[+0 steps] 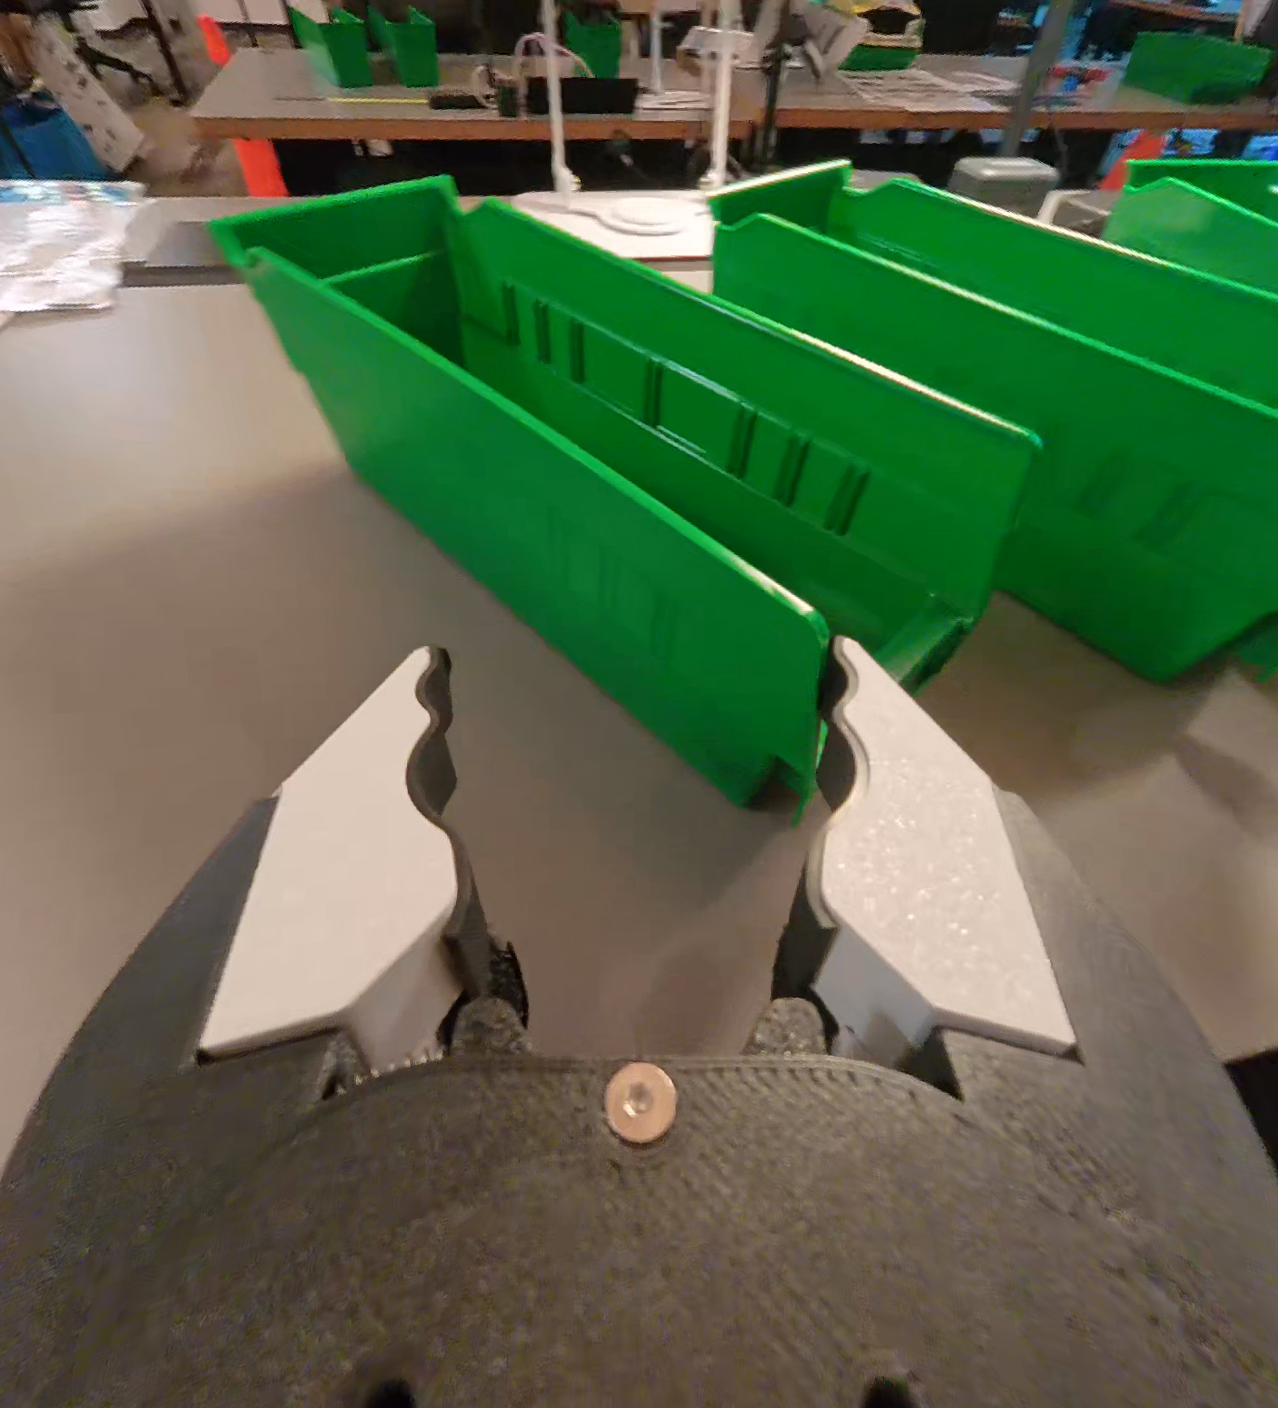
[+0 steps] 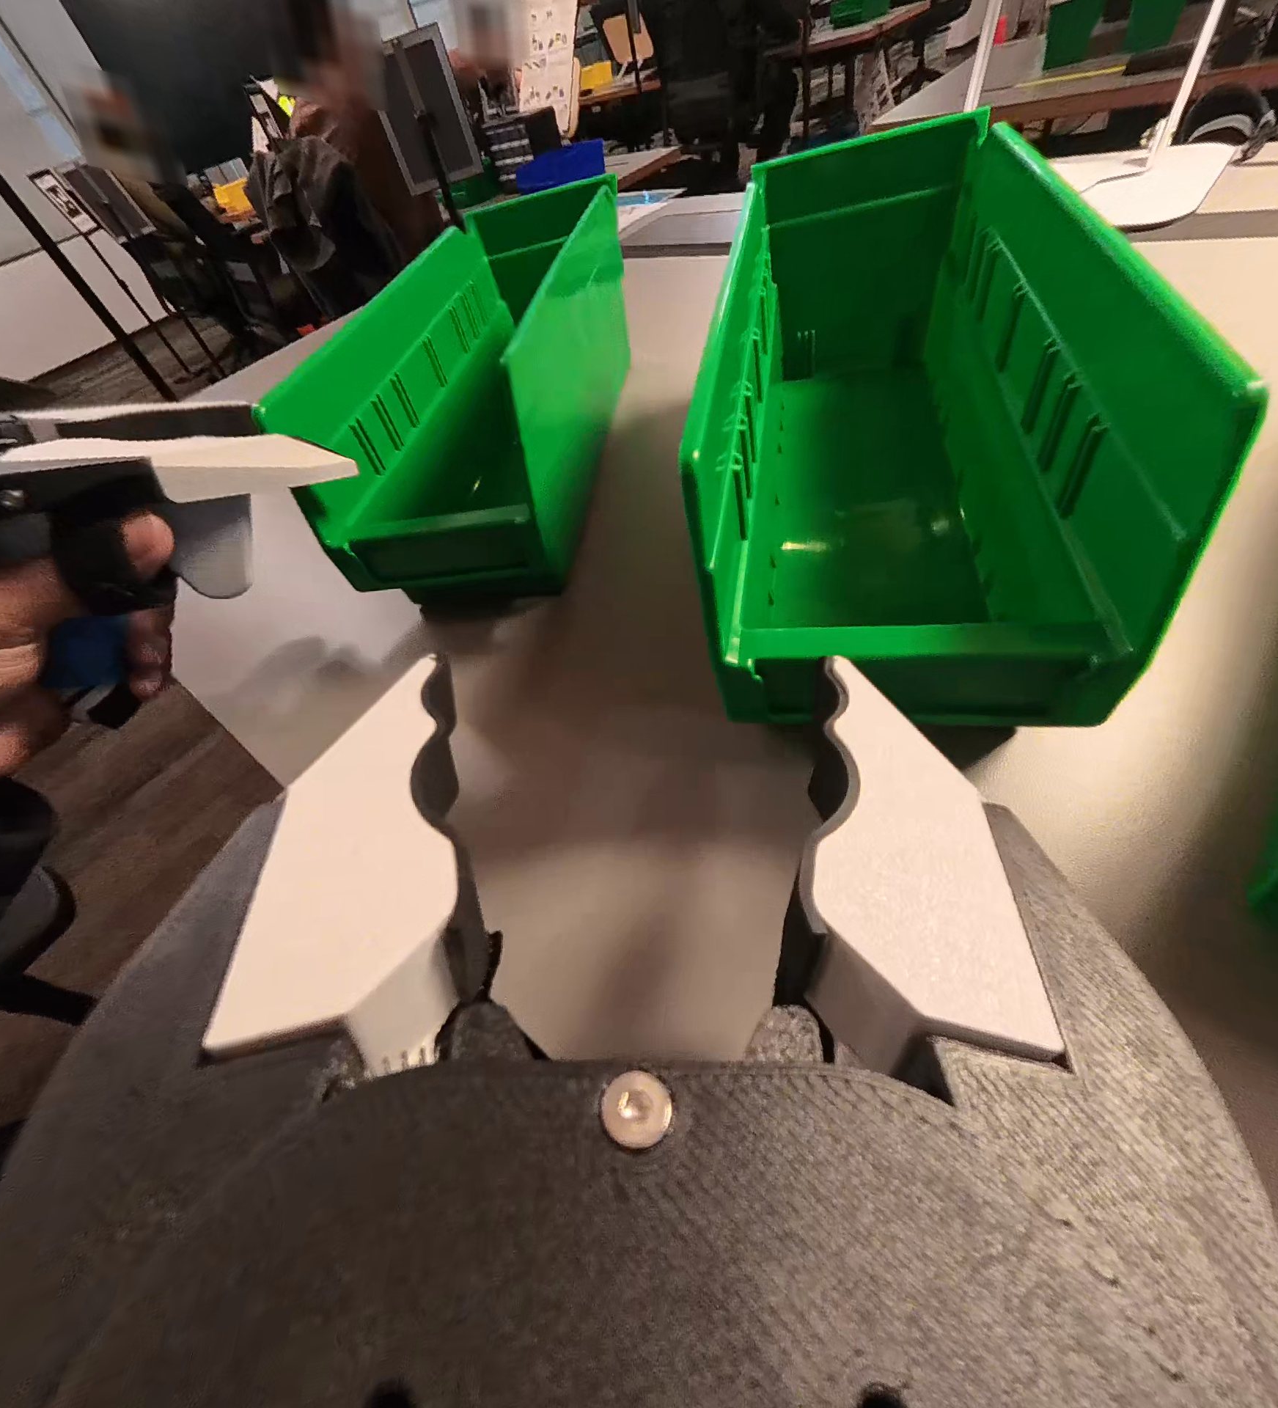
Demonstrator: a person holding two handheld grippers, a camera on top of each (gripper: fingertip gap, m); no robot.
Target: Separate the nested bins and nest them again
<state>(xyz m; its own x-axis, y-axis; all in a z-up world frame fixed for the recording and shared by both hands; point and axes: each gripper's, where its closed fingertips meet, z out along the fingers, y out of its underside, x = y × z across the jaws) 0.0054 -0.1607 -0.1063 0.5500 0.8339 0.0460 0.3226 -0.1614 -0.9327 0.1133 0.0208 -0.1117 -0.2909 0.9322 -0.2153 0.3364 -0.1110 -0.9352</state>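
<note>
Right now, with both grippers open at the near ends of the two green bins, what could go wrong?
1. The left gripper straddles only one side wall of the narrow bin; closing there may tip it.
2. The wide bin looks doubled, so the right gripper might lift both shells.
3. The narrow bin stands near the table edge.

Bare desk lane betw. two green bins
Lane [image 2: 620,488] is flanked by narrow bin [image 2: 468,427] and wide bin [image 2: 963,457]; lamp base [image 2: 1153,183] behind.

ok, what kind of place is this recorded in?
Likely a lab or workshop: long workbenches with gear behind, green bins on a grey table, more bins on the far bench.
</note>
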